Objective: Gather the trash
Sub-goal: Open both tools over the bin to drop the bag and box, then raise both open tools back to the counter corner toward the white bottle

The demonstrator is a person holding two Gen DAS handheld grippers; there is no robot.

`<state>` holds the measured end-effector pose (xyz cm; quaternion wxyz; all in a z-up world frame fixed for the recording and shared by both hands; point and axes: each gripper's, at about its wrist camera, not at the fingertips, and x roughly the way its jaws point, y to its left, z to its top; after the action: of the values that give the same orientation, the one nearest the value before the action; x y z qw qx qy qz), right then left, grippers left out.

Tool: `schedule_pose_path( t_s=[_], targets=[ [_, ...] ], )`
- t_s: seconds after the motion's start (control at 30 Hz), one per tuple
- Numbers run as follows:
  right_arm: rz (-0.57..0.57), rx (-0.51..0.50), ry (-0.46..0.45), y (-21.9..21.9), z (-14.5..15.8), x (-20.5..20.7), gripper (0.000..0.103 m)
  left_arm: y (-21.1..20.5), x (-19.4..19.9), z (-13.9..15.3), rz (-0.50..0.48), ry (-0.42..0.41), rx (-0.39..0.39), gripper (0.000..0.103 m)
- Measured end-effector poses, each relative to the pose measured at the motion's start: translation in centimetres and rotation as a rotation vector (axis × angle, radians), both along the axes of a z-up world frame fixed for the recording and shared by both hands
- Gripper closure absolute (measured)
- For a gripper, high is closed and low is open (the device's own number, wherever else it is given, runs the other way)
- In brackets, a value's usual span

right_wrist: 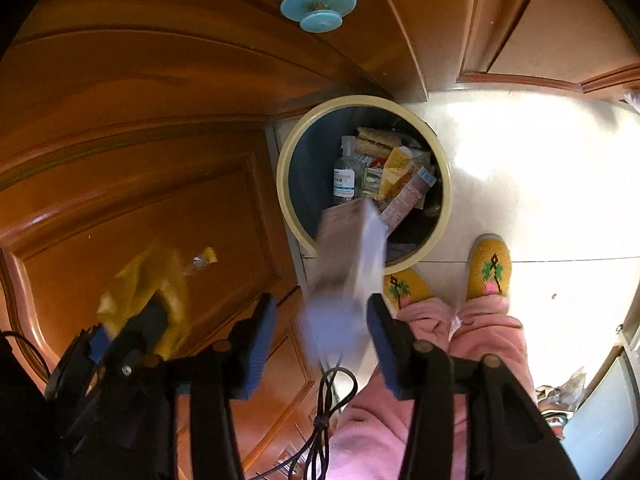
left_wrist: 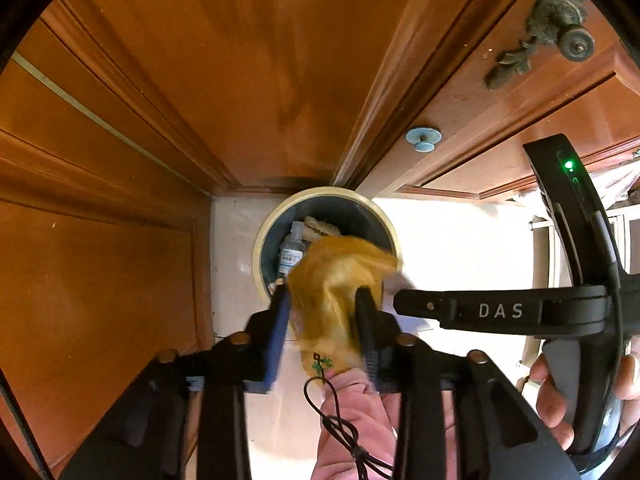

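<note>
A round trash bin with a cream rim stands on the floor against wooden doors, holding a clear bottle and several packets. My left gripper points down just over the bin's near edge. A crumpled yellow wrapper hangs blurred and loose between its parted jaws. My right gripper is also above the bin's near rim. A blurred white and grey packet drops between its spread fingers with a gap on each side.
Brown wooden cabinet doors surround the bin, with a blue knob and a brass handle. The person's yellow slippers and pink trousers stand on the white floor right beside the bin. A black cable dangles below the grippers.
</note>
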<state>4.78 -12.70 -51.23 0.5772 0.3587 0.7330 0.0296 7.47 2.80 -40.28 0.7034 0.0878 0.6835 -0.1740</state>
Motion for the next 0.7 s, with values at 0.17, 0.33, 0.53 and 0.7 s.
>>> schedule_pose_path(
  t_s=[0.17, 0.33, 0.53, 0.7],
  targets=[
    [-0.010, -0.014, -0.006, 0.2, 0.1, -0.3, 0.046, 0.2, -0.3, 0.5, -0.012, 0.003, 0.006, 0.050],
    [-0.003, -0.046, -0.032, 0.0, 1.4, -0.8, 0.046, 0.8, -0.3, 1.1, 0.000, 0.007, 0.020, 0.050],
    [-0.011, -0.097, -0.065, -0.4, 4.3, -1.5, 0.046, 1.5, -0.3, 3.2, 0.014, 0.001, 0.025, 0.050],
    [0.003, -0.121, -0.105, -0.7, 8.6, -2.1, 0.046, 2.5, -0.1, 7.5, 0.042, -0.023, 0.005, 0.050]
  ],
)
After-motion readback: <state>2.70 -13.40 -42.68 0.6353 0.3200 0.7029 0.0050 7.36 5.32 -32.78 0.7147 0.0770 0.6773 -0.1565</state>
